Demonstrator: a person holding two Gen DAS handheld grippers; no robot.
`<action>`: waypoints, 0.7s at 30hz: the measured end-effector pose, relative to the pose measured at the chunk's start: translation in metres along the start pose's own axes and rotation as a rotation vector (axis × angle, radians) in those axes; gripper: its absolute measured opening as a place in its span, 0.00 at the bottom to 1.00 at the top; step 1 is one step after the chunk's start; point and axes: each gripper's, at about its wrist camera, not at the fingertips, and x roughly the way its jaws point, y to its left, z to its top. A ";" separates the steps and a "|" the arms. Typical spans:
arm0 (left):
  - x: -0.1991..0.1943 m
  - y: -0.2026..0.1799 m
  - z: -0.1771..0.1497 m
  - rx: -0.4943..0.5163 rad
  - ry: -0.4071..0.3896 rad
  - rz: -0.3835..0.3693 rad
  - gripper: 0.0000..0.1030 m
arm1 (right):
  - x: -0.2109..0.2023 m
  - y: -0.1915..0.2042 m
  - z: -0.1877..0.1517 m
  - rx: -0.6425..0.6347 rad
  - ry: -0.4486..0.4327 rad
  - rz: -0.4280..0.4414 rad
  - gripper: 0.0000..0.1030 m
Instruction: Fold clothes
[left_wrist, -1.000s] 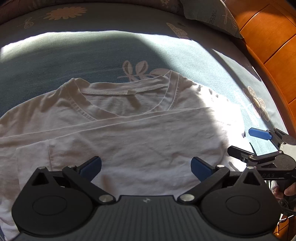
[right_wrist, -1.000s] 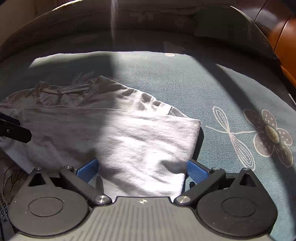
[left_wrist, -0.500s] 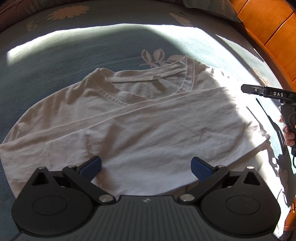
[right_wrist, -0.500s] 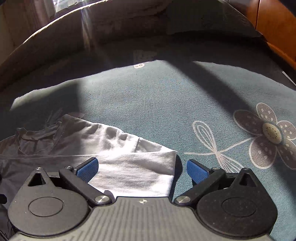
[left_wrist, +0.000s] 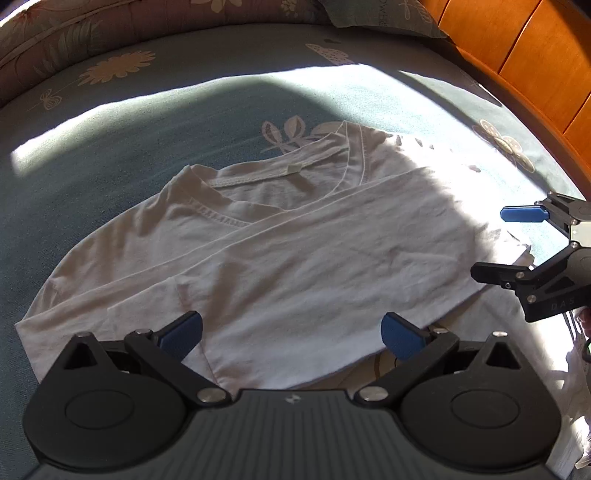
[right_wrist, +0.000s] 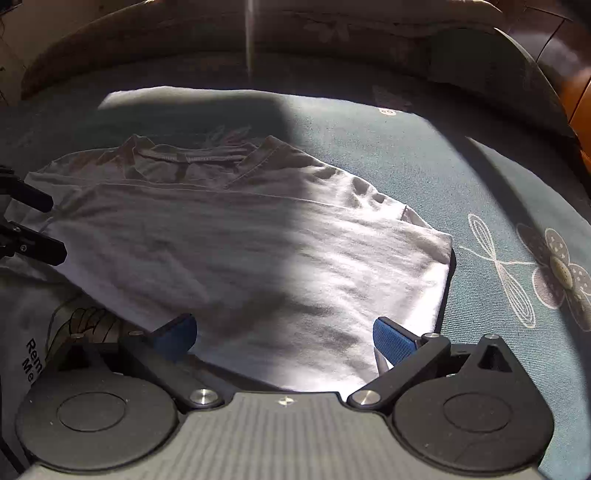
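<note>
A white T-shirt (left_wrist: 295, 251) lies flat on the teal bedspread (left_wrist: 110, 155), collar at the far side and one layer folded across the chest. My left gripper (left_wrist: 291, 332) hovers open over the shirt's near edge with nothing between its blue pads. In the left wrist view my right gripper (left_wrist: 506, 245) stands open at the shirt's right edge. In the right wrist view the same shirt (right_wrist: 258, 240) fills the middle and my right gripper (right_wrist: 282, 334) is open above its near hem. My left gripper (right_wrist: 33, 221) shows at the left border. A printed patch of cloth (right_wrist: 74, 325) peeks out beneath the fold.
A wooden headboard (left_wrist: 517, 55) runs along the right side, with a pillow (left_wrist: 376, 18) at the far end. Flower prints (right_wrist: 554, 266) mark the bare bedspread to the right of the shirt. Sunlight and a broad shadow cross the bed.
The right wrist view has swung back from the bare bedspread onto the shirt. In the left wrist view the right gripper now sits lower, at the shirt's right edge. Both stay open.
</note>
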 end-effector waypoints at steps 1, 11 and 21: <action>0.005 0.002 0.000 -0.010 0.015 0.008 0.99 | 0.002 0.005 0.004 -0.009 -0.015 0.015 1.00; 0.000 0.016 -0.004 -0.043 -0.012 0.029 0.99 | 0.017 0.013 -0.013 -0.013 0.075 0.016 1.00; 0.024 0.021 -0.005 0.005 0.050 0.068 0.99 | -0.002 -0.015 0.011 0.138 0.019 0.017 1.00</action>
